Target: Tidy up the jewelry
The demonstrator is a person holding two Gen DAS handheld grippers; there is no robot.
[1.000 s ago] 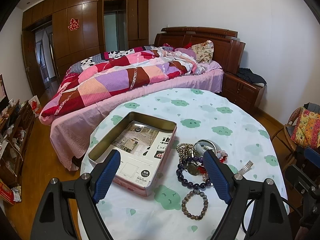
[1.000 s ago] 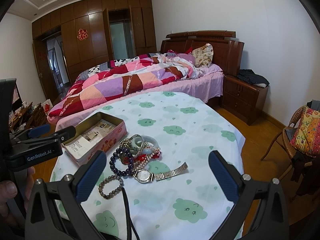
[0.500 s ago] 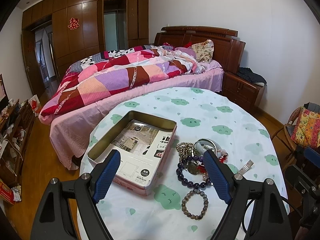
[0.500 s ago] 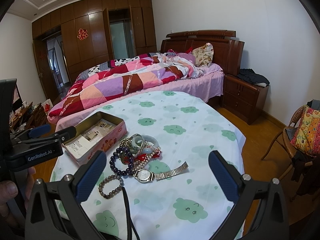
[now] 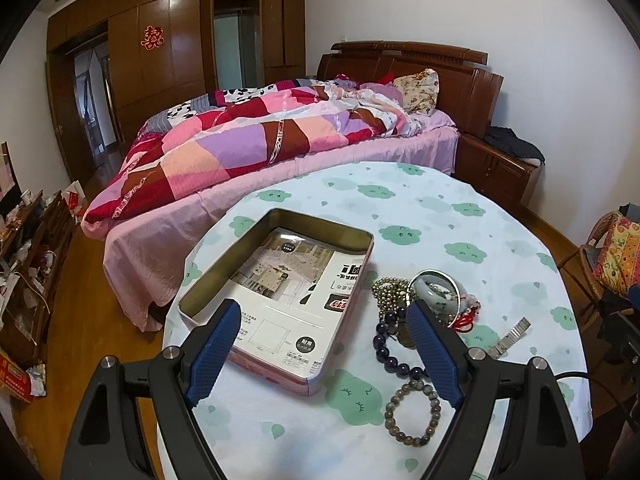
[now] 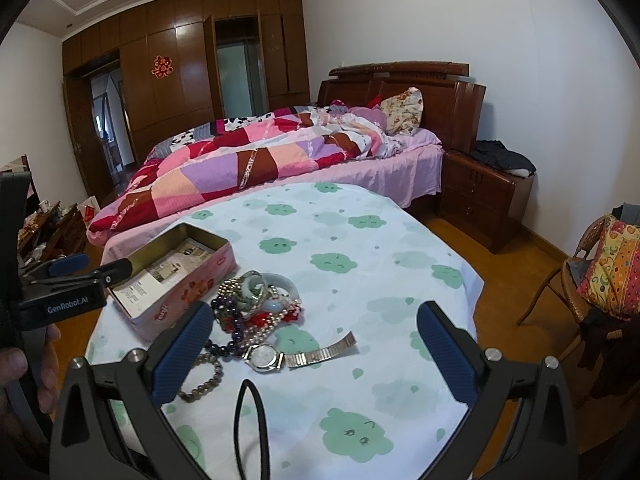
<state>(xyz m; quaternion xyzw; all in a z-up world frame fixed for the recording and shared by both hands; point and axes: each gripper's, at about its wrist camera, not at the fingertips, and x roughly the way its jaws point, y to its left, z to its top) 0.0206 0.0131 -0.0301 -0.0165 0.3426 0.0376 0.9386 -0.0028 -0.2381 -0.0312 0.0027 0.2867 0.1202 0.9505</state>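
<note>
While both claws hang wide open and empty above the bench, the jewelry pile lies just right of the open tin. A watch and bead bracelet lie near it. Left claw; right claw. A bed stands behind.

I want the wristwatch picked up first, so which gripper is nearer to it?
Right. The right gripper hovers open just before the wristwatch; the left gripper sits over by the tin.
</note>
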